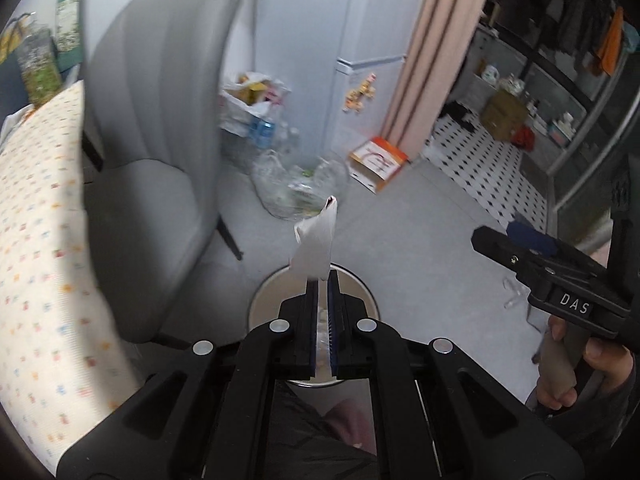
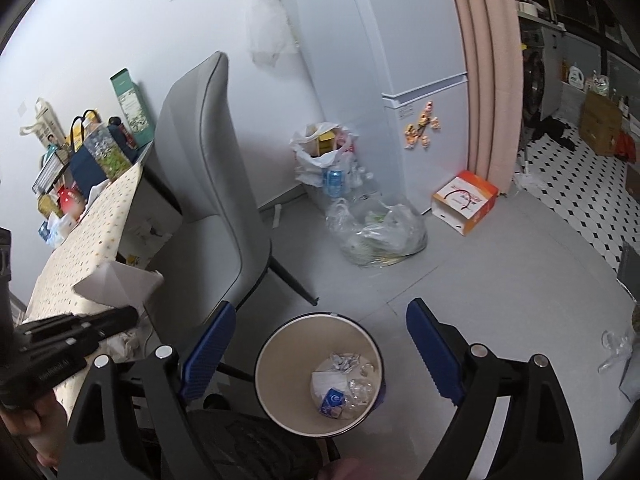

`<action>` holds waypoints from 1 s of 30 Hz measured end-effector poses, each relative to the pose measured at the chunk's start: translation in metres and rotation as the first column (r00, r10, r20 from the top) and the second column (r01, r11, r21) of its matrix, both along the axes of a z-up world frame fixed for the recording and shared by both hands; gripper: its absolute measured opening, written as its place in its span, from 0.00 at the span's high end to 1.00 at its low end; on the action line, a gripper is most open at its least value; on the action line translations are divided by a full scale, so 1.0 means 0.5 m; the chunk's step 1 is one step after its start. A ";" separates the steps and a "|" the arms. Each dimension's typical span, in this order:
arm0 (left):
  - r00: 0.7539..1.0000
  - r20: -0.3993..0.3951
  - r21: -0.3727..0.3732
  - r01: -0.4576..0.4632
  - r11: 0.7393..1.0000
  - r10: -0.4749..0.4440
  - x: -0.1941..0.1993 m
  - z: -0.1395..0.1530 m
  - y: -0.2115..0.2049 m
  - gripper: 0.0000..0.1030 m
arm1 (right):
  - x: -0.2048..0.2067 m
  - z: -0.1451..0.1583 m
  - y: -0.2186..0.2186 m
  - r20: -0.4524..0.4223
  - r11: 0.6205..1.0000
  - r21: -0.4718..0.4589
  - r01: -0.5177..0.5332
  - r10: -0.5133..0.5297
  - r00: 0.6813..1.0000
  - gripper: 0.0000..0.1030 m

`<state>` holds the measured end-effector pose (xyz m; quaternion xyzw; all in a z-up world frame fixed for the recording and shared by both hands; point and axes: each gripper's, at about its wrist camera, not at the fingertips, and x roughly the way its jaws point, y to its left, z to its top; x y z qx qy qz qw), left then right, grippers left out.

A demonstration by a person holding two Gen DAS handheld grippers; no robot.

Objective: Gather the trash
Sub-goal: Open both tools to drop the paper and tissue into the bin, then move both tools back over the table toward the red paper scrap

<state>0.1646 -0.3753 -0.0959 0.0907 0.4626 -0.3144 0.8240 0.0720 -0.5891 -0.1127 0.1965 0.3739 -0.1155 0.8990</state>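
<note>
My left gripper (image 1: 323, 280) is shut on a folded white paper (image 1: 316, 236) that sticks up past its fingertips. It hangs over the near rim of a round beige trash bin (image 1: 266, 300) on the floor. In the right wrist view the same gripper (image 2: 130, 315) comes in from the left with the white paper (image 2: 116, 284). My right gripper (image 2: 322, 306) stands open over the bin (image 2: 280, 360) with nothing between its blue pads (image 2: 212, 344). Crumpled paper, a blue wrapper (image 2: 332, 400) and clear plastic lie in the bin. A hand holds the right gripper (image 1: 496, 232) at the right edge.
A grey chair (image 2: 208, 184) stands left of the bin, beside a table with a dotted cloth (image 2: 92, 240). Clear bags of rubbish (image 2: 380, 232) and an orange-white box (image 2: 464, 200) lie by the fridge (image 2: 424, 112). A clear plastic scrap (image 2: 616, 348) lies on the floor at right.
</note>
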 end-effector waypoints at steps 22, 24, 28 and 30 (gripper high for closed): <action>0.979 0.084 -0.048 -0.179 0.983 0.183 -0.001 0.068 0.161 0.06 | 0.011 0.031 0.085 0.034 0.998 -0.028 -0.060 0.061 0.998 0.08; 0.971 0.090 -0.066 -0.216 0.974 0.221 -0.003 0.080 0.196 0.06 | 0.018 0.041 0.112 0.038 0.996 -0.039 -0.085 0.087 0.995 0.08; 0.956 0.102 -0.095 -0.265 0.960 0.274 -0.010 0.097 0.255 0.06 | 0.031 0.056 0.162 0.044 0.991 -0.036 -0.131 0.132 0.990 0.08; 0.951 0.104 -0.108 -0.282 0.953 0.293 -0.014 0.100 0.282 0.06 | 0.036 0.066 0.187 0.044 0.992 -0.037 -0.121 0.123 0.991 0.08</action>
